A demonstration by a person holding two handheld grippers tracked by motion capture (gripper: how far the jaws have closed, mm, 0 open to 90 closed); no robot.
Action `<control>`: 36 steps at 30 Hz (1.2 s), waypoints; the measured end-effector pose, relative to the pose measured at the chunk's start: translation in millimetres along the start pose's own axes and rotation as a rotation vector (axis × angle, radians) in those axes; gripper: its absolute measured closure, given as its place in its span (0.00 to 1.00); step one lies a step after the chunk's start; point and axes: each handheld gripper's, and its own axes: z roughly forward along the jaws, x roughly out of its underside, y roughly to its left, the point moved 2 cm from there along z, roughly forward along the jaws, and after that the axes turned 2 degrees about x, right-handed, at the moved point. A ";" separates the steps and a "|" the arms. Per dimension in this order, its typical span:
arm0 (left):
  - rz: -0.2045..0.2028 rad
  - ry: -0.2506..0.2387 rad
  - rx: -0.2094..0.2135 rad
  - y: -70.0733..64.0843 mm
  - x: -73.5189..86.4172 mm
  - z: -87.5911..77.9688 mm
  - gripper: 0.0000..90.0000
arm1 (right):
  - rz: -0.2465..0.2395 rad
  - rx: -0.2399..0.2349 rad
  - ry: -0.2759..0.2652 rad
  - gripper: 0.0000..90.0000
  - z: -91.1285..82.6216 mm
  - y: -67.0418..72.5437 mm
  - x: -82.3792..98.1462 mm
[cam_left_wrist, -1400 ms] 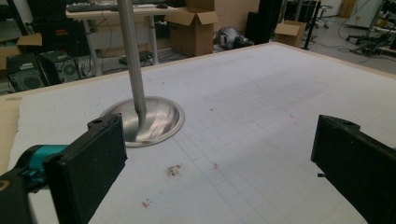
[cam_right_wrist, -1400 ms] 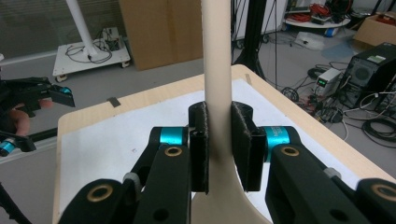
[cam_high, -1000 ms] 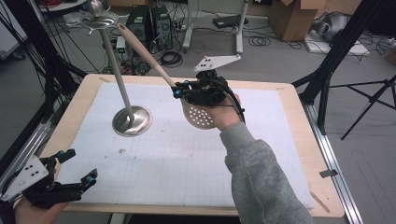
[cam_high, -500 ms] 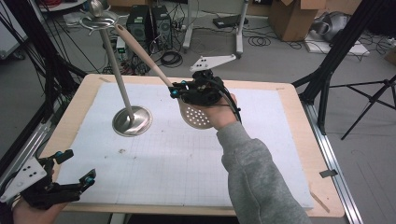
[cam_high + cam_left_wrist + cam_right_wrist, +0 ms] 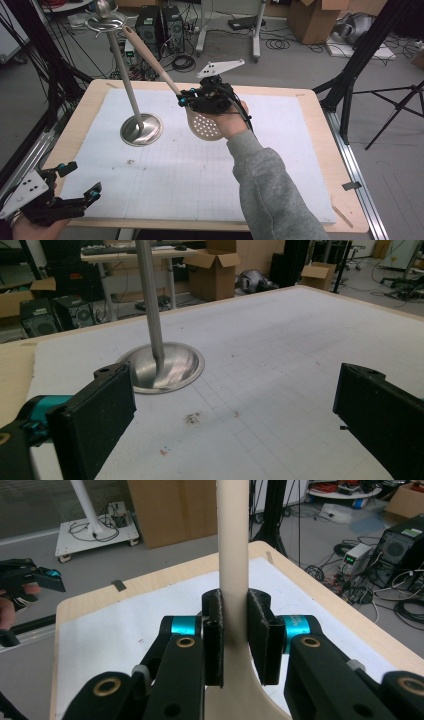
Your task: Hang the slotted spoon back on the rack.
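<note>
My right gripper [image 5: 186, 98] is shut on the handle of a beige slotted spoon [image 5: 205, 125], held above the middle of the table. The spoon's perforated head lies by the hand. Its long handle slants up and left, and its end is close to the ringed top [image 5: 106, 21] of a metal stand [image 5: 141, 129]. In the right gripper view both pads clamp the handle [image 5: 233, 540] at the right gripper [image 5: 235, 630]. My left gripper [image 5: 81, 180] rests open at the table's near left corner. Nothing lies between its jaws, which point toward the stand's base [image 5: 162, 367].
A white gridded mat [image 5: 280, 165] covers the wooden table [image 5: 320, 130]. Black frame poles [image 5: 47, 75] rise at the left edge. Computers [image 5: 160, 25], cardboard boxes [image 5: 310, 17] and cables lie on the floor beyond the far edge.
My right gripper and the spoon have drifted slightly to the left. The left gripper has kept still.
</note>
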 end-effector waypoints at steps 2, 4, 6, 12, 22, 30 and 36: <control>0.002 0.001 -0.001 -0.1 -0.2 -0.6 0.04 | -0.002 -0.001 0.002 0.87 3.1 0.3 0.5; 0.001 -0.002 -0.001 -0.3 -0.3 -1.1 0.04 | -0.005 0.000 0.006 0.87 5.5 0.5 0.7; 0.001 -0.002 -0.001 -0.1 0.0 -1.2 0.04 | -0.001 -0.003 0.010 0.87 7.5 1.2 1.0; 0.001 0.000 0.001 -1.3 0.0 -0.9 0.04 | 0.000 0.001 0.019 0.87 12.9 1.7 1.4; 0.004 -0.001 0.007 -3.8 -0.7 -0.6 0.04 | 0.000 -0.002 0.044 0.87 24.9 1.7 1.9; 0.003 -0.005 0.007 -3.6 -1.3 -2.6 0.04 | -0.001 -0.002 0.058 0.87 35.7 3.7 1.4; 0.000 -0.008 0.004 -3.3 -1.1 -4.5 0.04 | 0.005 -0.005 0.061 0.87 41.1 4.3 1.4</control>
